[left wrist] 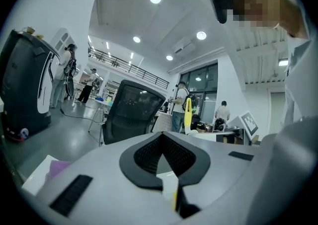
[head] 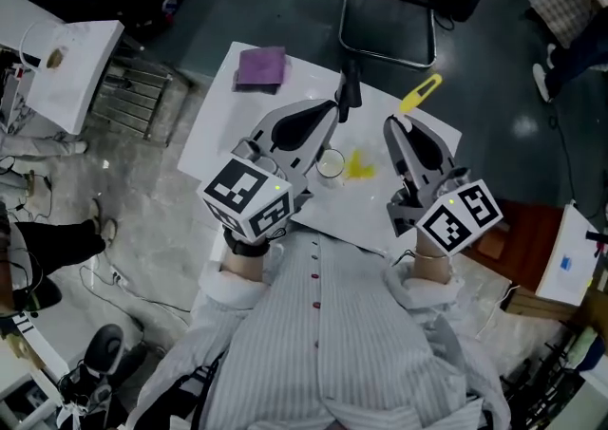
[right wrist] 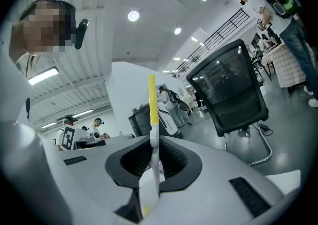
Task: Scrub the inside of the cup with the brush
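Shirt (head: 313,343) fills the bottom centre. Above it, left gripper (head: 332,111) is clenched, empty; cup (head: 330,164) stands just beside it, at frame centre. Right gripper (head: 391,126) grasps brush (head: 421,94), bristles near cup. Cloth (head: 260,66) lies farther, upper left.

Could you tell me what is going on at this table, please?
A person holds a gripper in each hand over a white table. The right gripper is shut on a yellow-handled brush. A clear cup stands on the table between the two, unheld. The left gripper beside it is shut and empty. The brush's yellow head seems to lie beside the cup, not inside it, so scrubbing isn't visibly under way.
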`<action>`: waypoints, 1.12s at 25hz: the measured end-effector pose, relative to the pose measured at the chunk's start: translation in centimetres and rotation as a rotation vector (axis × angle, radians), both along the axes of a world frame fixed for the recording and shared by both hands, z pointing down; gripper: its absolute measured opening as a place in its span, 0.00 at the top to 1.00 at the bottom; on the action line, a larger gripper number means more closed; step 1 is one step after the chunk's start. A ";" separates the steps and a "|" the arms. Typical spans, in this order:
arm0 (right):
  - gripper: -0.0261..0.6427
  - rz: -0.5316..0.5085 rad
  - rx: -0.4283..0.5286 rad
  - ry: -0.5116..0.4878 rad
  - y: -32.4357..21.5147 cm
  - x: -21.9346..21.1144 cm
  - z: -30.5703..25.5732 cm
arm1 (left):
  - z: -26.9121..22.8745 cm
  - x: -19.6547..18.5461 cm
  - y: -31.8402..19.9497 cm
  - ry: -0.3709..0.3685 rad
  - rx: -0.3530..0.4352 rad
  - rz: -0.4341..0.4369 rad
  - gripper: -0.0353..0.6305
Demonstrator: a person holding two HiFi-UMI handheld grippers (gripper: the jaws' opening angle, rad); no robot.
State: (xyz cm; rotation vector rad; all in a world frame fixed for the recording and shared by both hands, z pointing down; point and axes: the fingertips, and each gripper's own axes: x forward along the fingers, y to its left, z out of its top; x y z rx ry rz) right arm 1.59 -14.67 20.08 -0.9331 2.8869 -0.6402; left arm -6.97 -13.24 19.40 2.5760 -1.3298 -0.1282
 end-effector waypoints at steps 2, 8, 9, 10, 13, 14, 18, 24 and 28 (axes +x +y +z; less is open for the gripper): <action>0.87 0.024 -0.008 0.004 -0.2 0.0 0.3 | 1.1 0.0 -0.4 -0.005 -0.023 0.029 0.93; 0.87 0.096 -0.047 0.021 -0.7 0.2 1.7 | 4.4 0.3 -1.2 -0.040 -0.091 0.106 0.93; 0.87 0.109 -0.057 0.023 -0.7 0.2 2.1 | 4.9 0.2 -1.2 -0.041 -0.102 0.116 0.93; 0.87 0.121 -0.066 0.024 -0.9 0.0 2.7 | 5.6 0.1 -1.4 -0.042 -0.113 0.126 0.93; 0.87 0.148 -0.092 0.021 -1.8 -0.9 5.1 | 8.3 -0.7 -2.3 -0.044 -0.134 0.155 0.93; 0.87 0.154 -0.098 0.019 -1.9 -1.0 5.8 | 9.1 -0.9 -2.5 -0.040 -0.138 0.163 0.93; 0.87 0.180 -0.126 0.018 -2.2 -1.5 8.0 | 12.1 -1.6 -2.9 -0.032 -0.172 0.200 0.93; 0.87 0.235 -0.167 0.021 -2.3 -1.9 11.9 | 17.2 -2.4 -2.5 -0.046 -0.242 0.262 0.93; 0.87 0.269 -0.196 0.018 -0.8 -0.3 14.4 | 20.6 -0.6 -0.6 -0.072 -0.286 0.311 0.93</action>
